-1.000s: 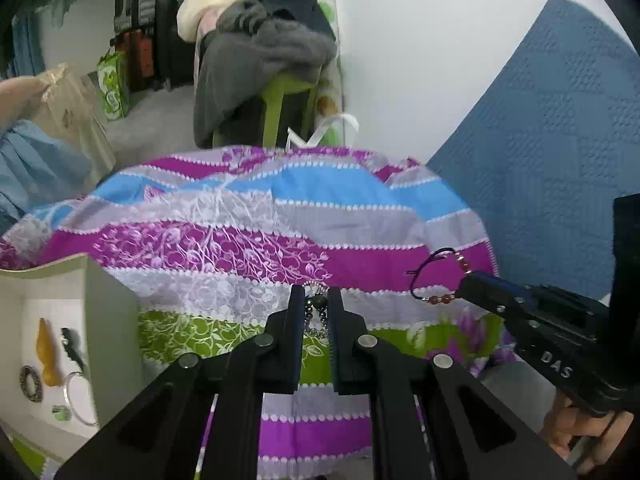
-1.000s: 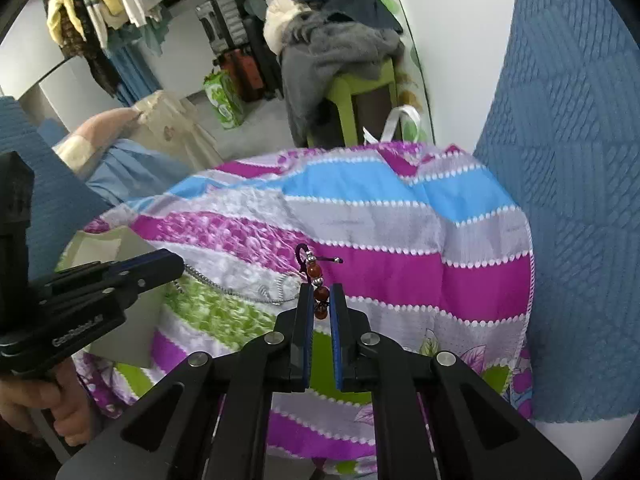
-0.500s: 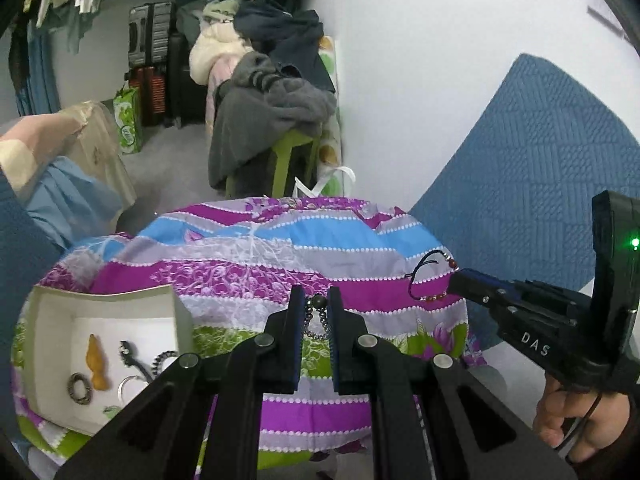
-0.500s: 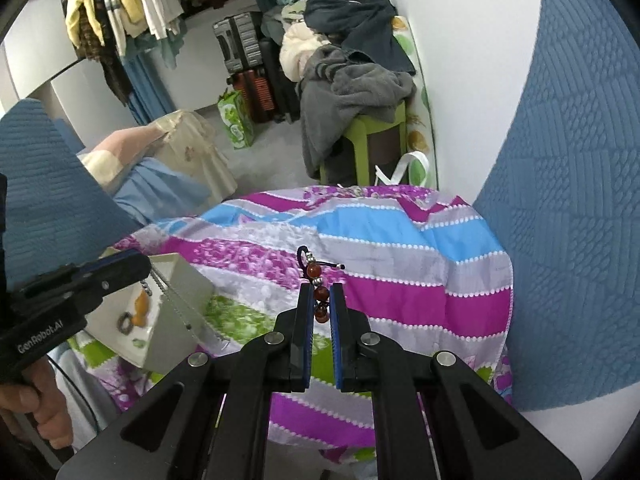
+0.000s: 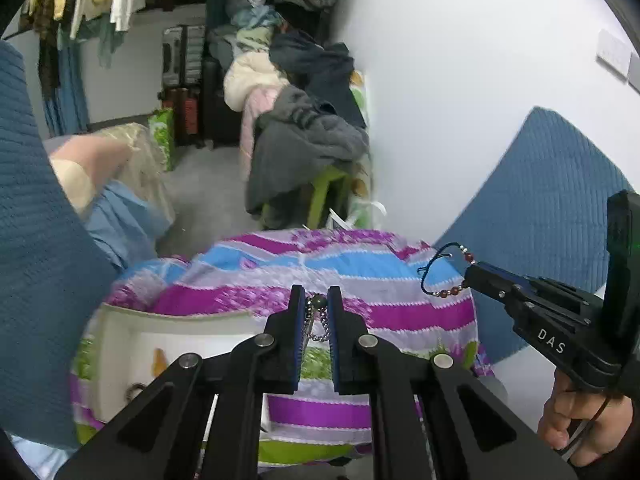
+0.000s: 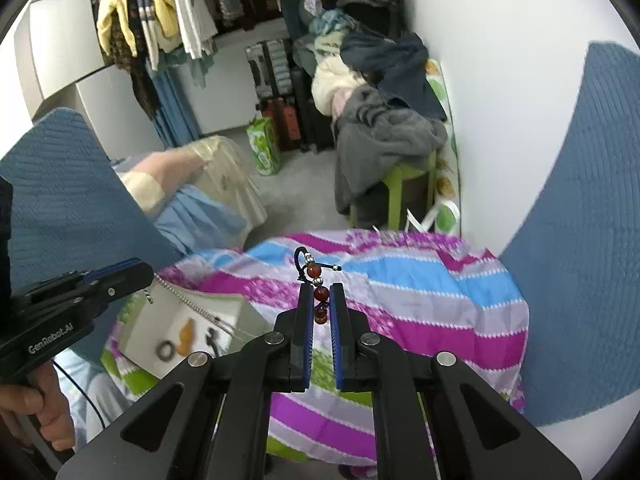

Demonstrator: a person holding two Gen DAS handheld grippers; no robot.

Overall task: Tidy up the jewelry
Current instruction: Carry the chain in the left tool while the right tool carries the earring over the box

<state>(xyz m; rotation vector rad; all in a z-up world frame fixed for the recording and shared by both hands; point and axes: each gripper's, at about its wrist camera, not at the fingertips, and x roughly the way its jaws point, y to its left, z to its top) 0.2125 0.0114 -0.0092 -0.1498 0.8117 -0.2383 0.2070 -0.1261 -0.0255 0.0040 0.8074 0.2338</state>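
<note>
My left gripper (image 5: 316,300) is shut on a silver ball chain (image 5: 316,328) with a dark green bead, held well above the table. The chain (image 6: 192,304) dangles from the left gripper (image 6: 146,274) over a white box (image 6: 224,300). My right gripper (image 6: 320,292) is shut on a bracelet (image 6: 314,270) of red-brown beads on dark blue cord, high over the striped cloth (image 6: 420,280). From the left wrist, the bracelet (image 5: 440,276) loops out of the right gripper (image 5: 470,274). The box (image 5: 180,314) holds an orange piece (image 6: 185,336) and a dark ring (image 6: 165,350).
The round table under the striped cloth (image 5: 400,312) stands close to a white wall (image 5: 480,100). Behind it is a green stool piled with clothes (image 6: 384,140), then suitcases (image 6: 276,80), a green bag (image 6: 264,148) and hanging clothes (image 6: 152,20). Blue sleeves frame both views.
Both grippers have risen away from the table, carrying the chain and the bracelet with them. The table looks smaller and the white box has come further into view.
</note>
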